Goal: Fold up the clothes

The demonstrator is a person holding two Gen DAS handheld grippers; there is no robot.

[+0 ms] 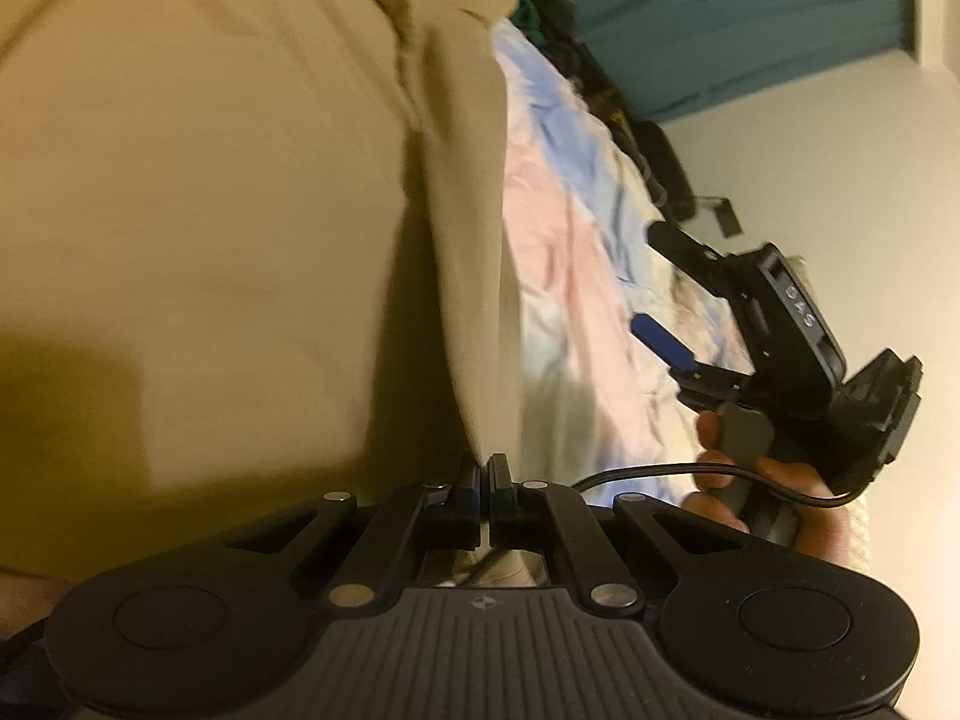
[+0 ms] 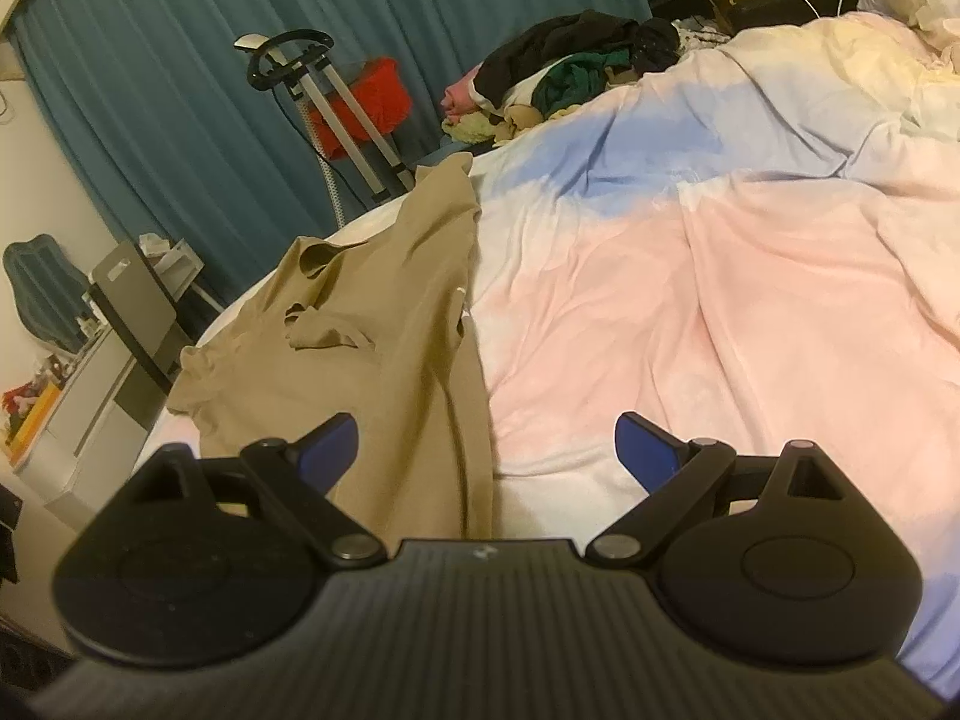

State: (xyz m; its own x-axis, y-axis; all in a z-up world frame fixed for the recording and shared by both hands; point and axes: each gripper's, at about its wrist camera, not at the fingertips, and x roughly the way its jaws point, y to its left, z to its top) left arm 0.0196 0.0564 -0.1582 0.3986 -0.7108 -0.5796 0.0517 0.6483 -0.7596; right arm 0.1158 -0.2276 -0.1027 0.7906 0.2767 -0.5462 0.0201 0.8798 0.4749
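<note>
A tan shirt point(image 2: 384, 324) lies spread along the left side of the bed, its collar end toward the far edge. In the left wrist view the same tan shirt point(image 1: 210, 210) fills the left half of the frame. My left gripper point(image 1: 485, 468) is shut on the shirt's edge, and the cloth runs up from between its fingers. My right gripper point(image 2: 487, 450) is open above the shirt's near edge, its blue pads wide apart with nothing between them. The right gripper point(image 1: 660, 294) also shows in the left wrist view, held in a hand point(image 1: 774, 480), open over the bed.
The bed carries a pink, blue and white duvet point(image 2: 690, 276). A pile of dark and green clothes point(image 2: 576, 60) sits at the bed's far edge. Teal curtains point(image 2: 180, 60) hang behind. A garment steamer stand point(image 2: 336, 102) and a white drawer unit point(image 2: 102, 384) stand left of the bed.
</note>
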